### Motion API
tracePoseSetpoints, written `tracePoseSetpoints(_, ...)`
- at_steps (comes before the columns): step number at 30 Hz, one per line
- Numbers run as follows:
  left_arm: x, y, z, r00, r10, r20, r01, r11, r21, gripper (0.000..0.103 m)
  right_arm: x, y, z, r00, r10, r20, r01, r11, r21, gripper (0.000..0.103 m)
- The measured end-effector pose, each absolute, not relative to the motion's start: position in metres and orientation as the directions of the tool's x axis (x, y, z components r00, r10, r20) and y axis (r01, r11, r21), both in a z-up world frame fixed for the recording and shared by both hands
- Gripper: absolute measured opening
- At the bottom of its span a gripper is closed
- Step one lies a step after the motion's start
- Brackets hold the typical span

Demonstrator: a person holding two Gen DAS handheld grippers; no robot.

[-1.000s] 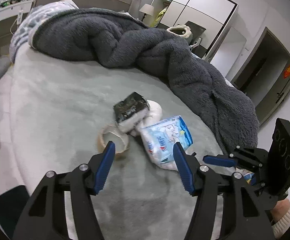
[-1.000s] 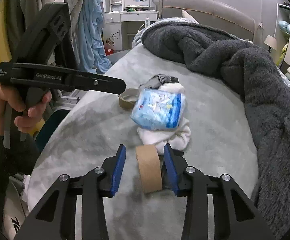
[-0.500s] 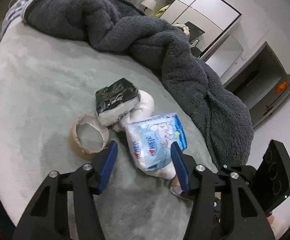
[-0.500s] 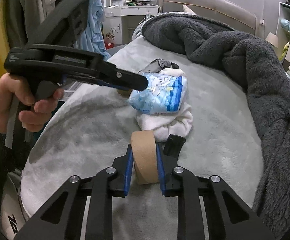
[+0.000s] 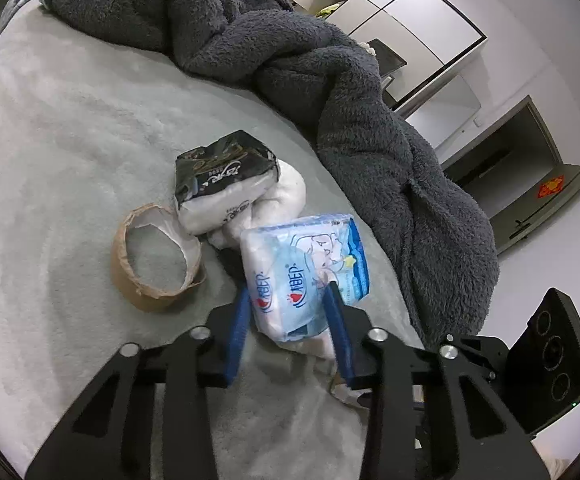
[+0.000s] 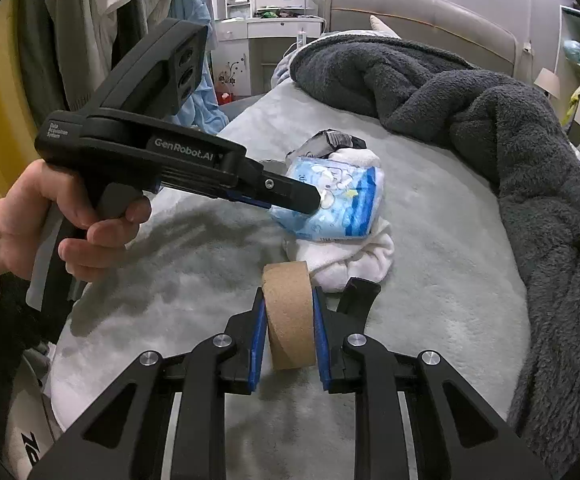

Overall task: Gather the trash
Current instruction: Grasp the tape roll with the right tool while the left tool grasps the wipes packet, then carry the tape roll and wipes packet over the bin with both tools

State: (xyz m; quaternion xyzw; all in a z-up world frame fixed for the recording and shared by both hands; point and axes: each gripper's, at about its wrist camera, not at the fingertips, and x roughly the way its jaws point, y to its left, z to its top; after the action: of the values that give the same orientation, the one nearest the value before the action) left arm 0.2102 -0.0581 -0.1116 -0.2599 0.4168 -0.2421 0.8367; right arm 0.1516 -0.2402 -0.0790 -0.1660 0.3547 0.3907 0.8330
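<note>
1. left gripper (image 5: 287, 312) straddling the blue tissue pack (image 5: 306, 268) on the bed (image 5: 49, 140) - pads either side, touching or not: can't tell.
2. pack's long axis pointing straight ahead, across the white towel (image 6: 354, 256).
3. right gripper (image 6: 288, 326) clamped on the cardboard tape roll (image 6: 290, 316) - just beside the towel.

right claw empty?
No, the right claw is clamped on an upright brown tape roll, pads pressed against both its sides.

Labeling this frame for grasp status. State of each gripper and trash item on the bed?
left gripper: shut on blue tissue pack
right gripper: shut on brown tape roll
torn tape ring: flat on bed, ungrasped
black tissue pack: leaning on white cloth
</note>
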Motion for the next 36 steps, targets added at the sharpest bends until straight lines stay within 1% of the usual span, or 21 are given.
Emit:
tracePoseSetpoints(1, 0.210, -0.058, -0.110, 0.540, -0.618, -0.571, 0.190, 0.751, -0.632, 0.031, 0.151, -0.240, -0.079, 0.443, 0.534, -0.720, -0.768, 0.640, 0.002, 0.022)
tracePoseSetpoints(2, 0.209, -0.059, -0.108, 0.547, -0.612, -0.571, 0.193, 0.756, -0.625, 0.025, 0.152, -0.240, -0.079, 0.442, 0.534, -0.721, -0.767, 0.642, 0.005, 0.022)
tracePoseSetpoints(4, 0.206, -0.059, -0.104, 0.560, -0.602, -0.570, 0.206, 0.767, -0.607, 0.019, 0.152, -0.241, -0.080, 0.438, 0.539, -0.719, -0.764, 0.645, 0.019, 0.022)
tracePoseSetpoints(8, 0.202, -0.061, -0.094, 0.572, -0.597, -0.562, 0.240, 0.777, -0.582, 0.015, 0.156, -0.241, -0.077, 0.435, 0.549, -0.713, -0.757, 0.652, 0.040, 0.022)
tracePoseSetpoints(12, 0.199, -0.062, -0.087, 0.586, -0.583, -0.563, 0.257, 0.792, -0.554, 0.013, 0.157, -0.239, -0.074, 0.430, 0.561, -0.707, -0.753, 0.655, 0.061, 0.022)
tracePoseSetpoints(16, 0.191, -0.058, -0.073, 0.628, -0.539, -0.561, 0.266, 0.826, -0.496, 0.012, 0.159, -0.236, -0.070, 0.419, 0.580, -0.698, -0.751, 0.654, 0.093, 0.022)
tracePoseSetpoints(27, 0.173, -0.036, -0.048, 0.675, -0.502, -0.541, 0.294, 0.855, -0.427, 0.011, 0.173, -0.223, -0.051, 0.437, 0.594, -0.676, -0.710, 0.689, 0.146, 0.022)
tracePoseSetpoints(31, 0.161, -0.028, -0.036, 0.699, -0.482, -0.528, 0.310, 0.870, -0.385, 0.011, 0.182, -0.221, -0.045, 0.434, 0.612, -0.661, -0.672, 0.709, 0.215, 0.022)
tracePoseSetpoints(36, 0.149, -0.012, -0.028, 0.727, -0.443, -0.525, 0.297, 0.892, -0.341, 0.011, 0.190, -0.207, -0.038, 0.429, 0.639, -0.638, -0.655, 0.707, 0.267, 0.022)
